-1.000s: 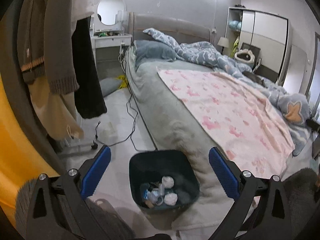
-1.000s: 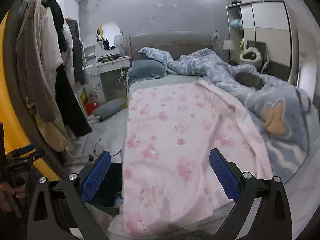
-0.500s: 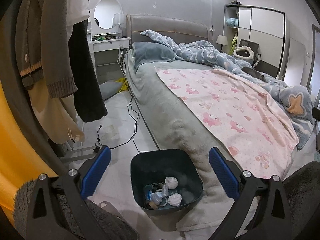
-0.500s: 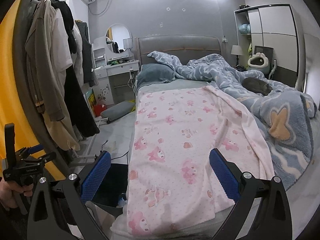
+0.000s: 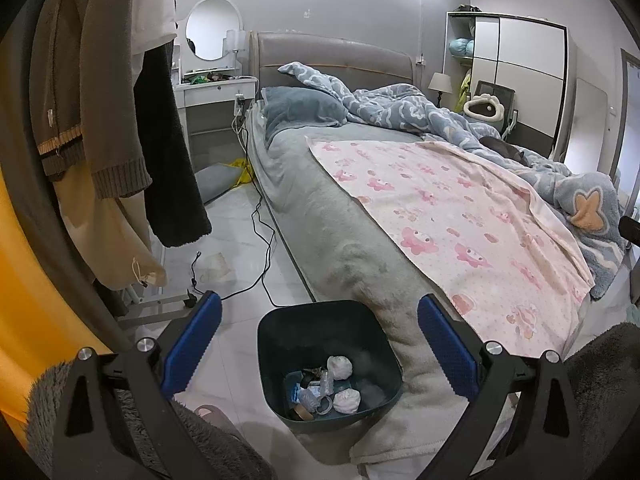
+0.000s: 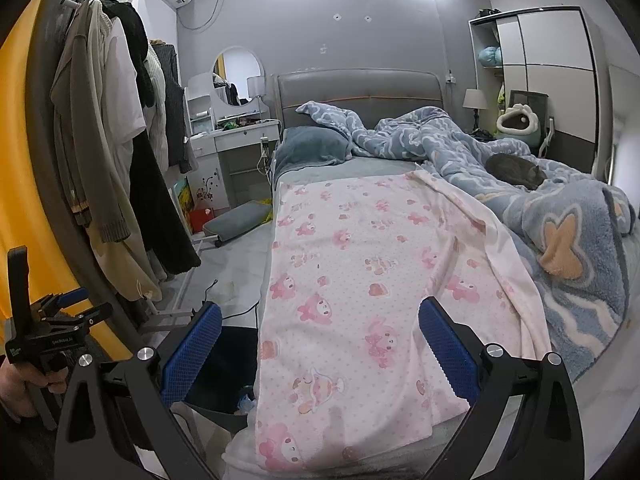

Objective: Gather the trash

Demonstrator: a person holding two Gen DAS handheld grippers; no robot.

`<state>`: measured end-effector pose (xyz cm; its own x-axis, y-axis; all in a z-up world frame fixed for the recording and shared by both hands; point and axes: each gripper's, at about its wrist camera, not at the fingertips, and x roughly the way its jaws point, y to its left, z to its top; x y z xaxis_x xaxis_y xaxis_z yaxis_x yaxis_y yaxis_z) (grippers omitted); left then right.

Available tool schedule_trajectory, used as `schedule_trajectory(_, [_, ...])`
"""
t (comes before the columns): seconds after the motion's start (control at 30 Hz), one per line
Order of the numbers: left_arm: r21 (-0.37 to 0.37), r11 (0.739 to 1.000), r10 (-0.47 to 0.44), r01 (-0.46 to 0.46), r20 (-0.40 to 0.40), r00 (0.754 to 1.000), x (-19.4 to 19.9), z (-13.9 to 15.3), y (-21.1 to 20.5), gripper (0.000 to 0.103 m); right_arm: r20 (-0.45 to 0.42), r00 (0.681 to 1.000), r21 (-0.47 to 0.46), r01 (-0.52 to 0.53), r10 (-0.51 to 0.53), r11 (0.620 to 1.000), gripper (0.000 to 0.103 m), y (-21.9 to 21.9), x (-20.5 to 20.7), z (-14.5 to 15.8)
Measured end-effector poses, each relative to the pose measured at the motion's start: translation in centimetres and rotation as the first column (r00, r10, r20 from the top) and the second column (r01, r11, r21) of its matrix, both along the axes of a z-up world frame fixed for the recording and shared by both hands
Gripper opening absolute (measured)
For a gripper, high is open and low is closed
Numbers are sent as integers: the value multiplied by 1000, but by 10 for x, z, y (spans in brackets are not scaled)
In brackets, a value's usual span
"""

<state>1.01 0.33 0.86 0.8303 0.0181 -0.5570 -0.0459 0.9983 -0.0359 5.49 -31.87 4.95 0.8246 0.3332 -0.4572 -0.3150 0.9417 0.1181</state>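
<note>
The left gripper [image 5: 318,340] is spread wide and holds nothing; its two blue-padded fingers [image 5: 192,344] frame a dark teal trash bin [image 5: 320,328] standing on the pale tiled floor [image 5: 240,232]. The bin sits right against the foot corner of the bed [image 5: 320,216], touching the grey bedspread where it drapes down. Inside the bin lie two crumpled white tissue balls [image 5: 340,367], some clear plastic wrapping and a few small items too jumbled to name.

The right gripper [image 6: 319,344] is likewise fully parted and empty, hanging over the foot of the bed above a pink cartoon-print blanket [image 6: 360,272]. Between its left finger and the blanket edge, part of the same bin shows as a dark shape on the floor. At the far left of this view a hand [image 6: 16,384] grips the handle of the other tool.

Further out, beside the bed, a flat scrap of pale paper [image 5: 216,266] lies on the floor next to a black cable [image 5: 260,240] — the cable trails up toward a white dressing bench [image 5: 218,92] with a round mirror [image 5: 214,29]. Coats and a sweater [image 5: 100,100] hang on a rack at the left. A rumpled blue duvet [image 6: 460,144] covers the far side of the bed, and a grey cat [image 6: 516,171] lies curled on it. A wardrobe [image 6: 552,72] stands against the right wall.
</note>
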Motion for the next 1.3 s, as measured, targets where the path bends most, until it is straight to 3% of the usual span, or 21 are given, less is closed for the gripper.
schedule_trajectory(1.3, [1, 1000, -6, 6, -7, 1000, 0, -2, -2, 100, -5, 1000, -1, 1, -1, 1000, 100, 1, -1, 0])
